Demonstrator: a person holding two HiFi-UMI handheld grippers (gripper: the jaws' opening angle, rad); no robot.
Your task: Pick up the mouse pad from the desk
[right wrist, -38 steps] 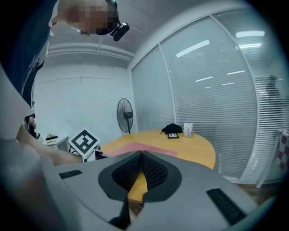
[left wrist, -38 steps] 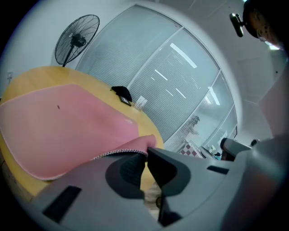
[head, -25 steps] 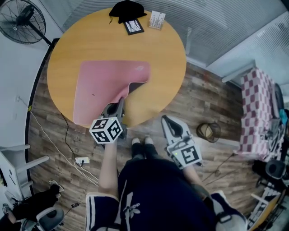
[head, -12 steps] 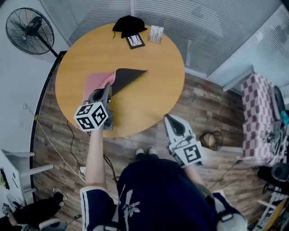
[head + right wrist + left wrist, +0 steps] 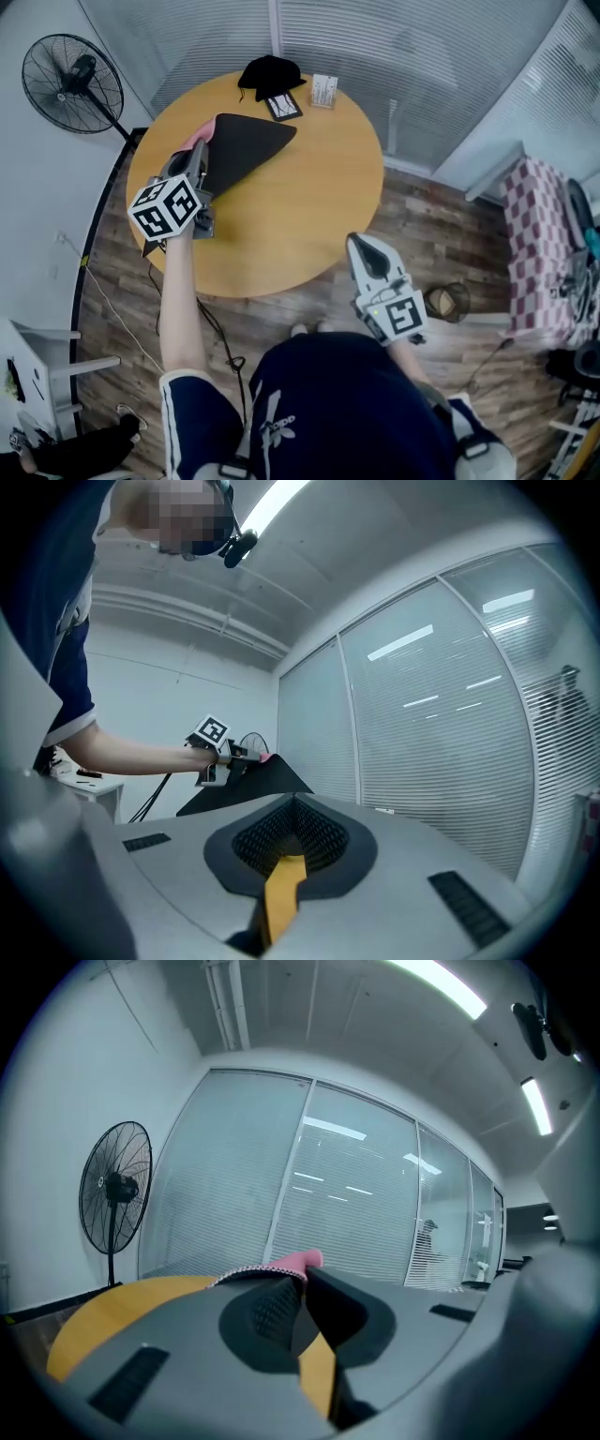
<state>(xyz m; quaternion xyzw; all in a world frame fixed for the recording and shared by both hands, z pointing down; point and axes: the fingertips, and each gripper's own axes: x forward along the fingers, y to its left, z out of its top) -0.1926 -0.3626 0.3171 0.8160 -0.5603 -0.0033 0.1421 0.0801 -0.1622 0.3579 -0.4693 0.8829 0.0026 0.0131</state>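
Black underside of mouse pad [image 5: 242, 142] up, pink edge pinched in left gripper [image 5: 201, 152] over wooden table [image 5: 300, 211]; fan [image 5: 73, 77] beyond left rim; right gripper [image 5: 362, 241] pressed together, empty, off near edge.

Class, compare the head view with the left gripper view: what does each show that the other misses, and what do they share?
Head view only: the right gripper, empty, and the black cap at the far edge of the table. Left gripper view only: the ceiling light strips, and, close up, the left gripper with its jaws shut on the pink edge of the mouse pad. Both: the standing fan, the round table and the lifted mouse pad.
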